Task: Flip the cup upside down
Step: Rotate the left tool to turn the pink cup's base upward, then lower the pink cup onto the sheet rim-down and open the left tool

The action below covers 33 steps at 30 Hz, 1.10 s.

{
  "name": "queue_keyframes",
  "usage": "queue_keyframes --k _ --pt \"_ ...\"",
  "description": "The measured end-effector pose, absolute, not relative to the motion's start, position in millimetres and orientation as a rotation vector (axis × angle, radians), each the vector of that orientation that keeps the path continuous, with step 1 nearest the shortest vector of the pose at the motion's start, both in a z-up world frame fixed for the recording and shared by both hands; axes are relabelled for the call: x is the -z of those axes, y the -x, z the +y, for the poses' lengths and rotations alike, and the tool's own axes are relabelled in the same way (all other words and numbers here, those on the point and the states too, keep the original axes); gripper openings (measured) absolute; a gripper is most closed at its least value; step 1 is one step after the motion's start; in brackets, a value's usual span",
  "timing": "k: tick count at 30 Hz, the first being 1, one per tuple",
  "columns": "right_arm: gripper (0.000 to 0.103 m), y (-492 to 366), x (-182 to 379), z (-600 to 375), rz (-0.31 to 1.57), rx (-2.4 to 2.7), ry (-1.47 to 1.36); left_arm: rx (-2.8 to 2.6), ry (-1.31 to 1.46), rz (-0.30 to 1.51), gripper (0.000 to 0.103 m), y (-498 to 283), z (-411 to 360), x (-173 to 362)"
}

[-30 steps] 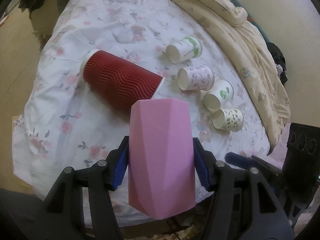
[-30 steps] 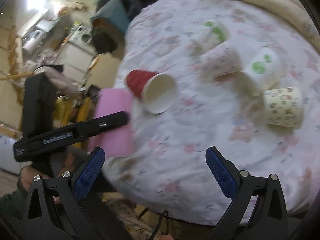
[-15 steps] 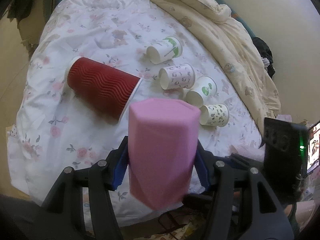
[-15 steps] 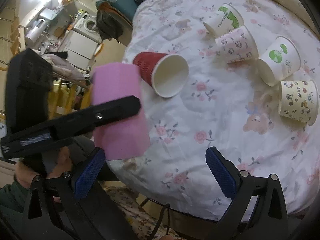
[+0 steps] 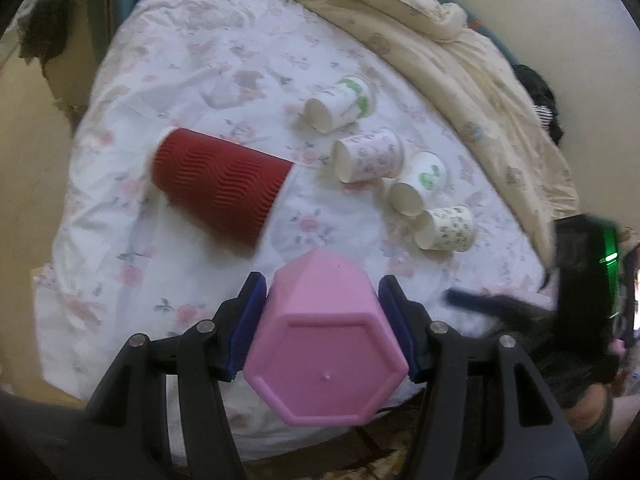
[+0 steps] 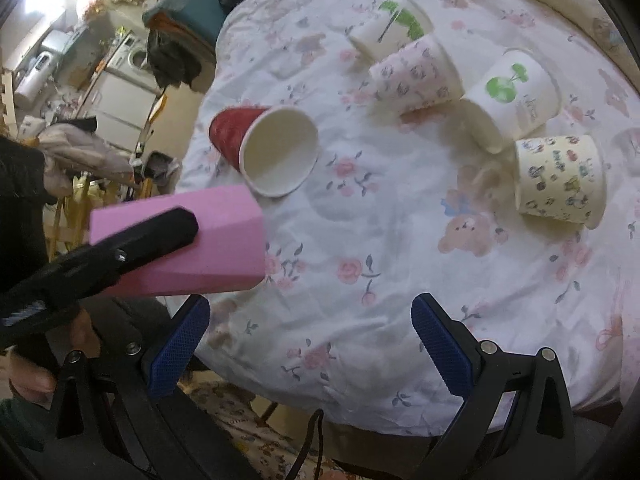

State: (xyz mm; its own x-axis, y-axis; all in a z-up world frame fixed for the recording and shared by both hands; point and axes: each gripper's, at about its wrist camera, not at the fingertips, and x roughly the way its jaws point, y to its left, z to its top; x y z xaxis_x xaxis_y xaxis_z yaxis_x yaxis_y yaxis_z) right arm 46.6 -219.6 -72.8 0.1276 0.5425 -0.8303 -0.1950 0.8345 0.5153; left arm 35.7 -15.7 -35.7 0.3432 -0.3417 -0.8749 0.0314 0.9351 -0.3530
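Observation:
My left gripper [image 5: 322, 330] is shut on a pink faceted cup [image 5: 326, 344], held in the air above the near edge of the round table. The cup lies tilted so its closed hexagonal base faces the left wrist camera and its mouth points away toward the table. In the right wrist view the pink cup [image 6: 208, 248] lies roughly horizontal at the left, with the left gripper's black finger [image 6: 160, 236] across it. My right gripper [image 6: 310, 344] is open and empty, over the near table edge.
A floral cloth [image 5: 208, 68] covers the round table. A large red ribbed cup [image 5: 220, 184] lies on its side, mouth toward the right gripper [image 6: 280, 152]. Several small paper cups [image 5: 368, 156] lie on their sides at the right. A cream quilt [image 5: 460, 60] lies beyond.
The left gripper has rotated the pink cup from upright to tipped over, its base now facing the camera. The right gripper has stayed open and shifted slightly.

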Motion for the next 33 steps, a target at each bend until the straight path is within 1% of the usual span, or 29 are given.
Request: queue_keyframes --k 5,8,10,12,16,23,27,33 --pt "0.103 -51 46 -264 1.176 -0.380 -0.366 0.176 0.236 1.232 0.054 -46 -23 41" --pt "0.103 -48 32 -288 1.089 -0.289 -0.372 0.177 0.218 1.245 0.054 -55 -42 43" --pt "0.103 -48 27 -299 1.062 -0.253 -0.384 0.163 0.174 1.242 0.054 -63 -61 46" --pt "0.103 -45 25 -314 1.052 -0.205 -0.408 0.144 0.140 1.241 0.054 -72 -77 52" --pt "0.103 -45 32 -338 1.068 -0.171 -0.493 0.100 0.104 1.297 0.054 -97 -100 76" --pt "0.103 -44 30 -345 1.062 -0.197 -0.531 0.008 0.002 1.309 0.055 -124 -122 100" --pt "0.103 -44 30 -347 1.064 -0.217 -0.552 -0.008 0.013 1.354 0.055 -129 -123 112" --pt "0.103 -44 28 -347 1.058 -0.229 -0.566 -0.008 0.009 1.348 0.055 -132 -124 114"
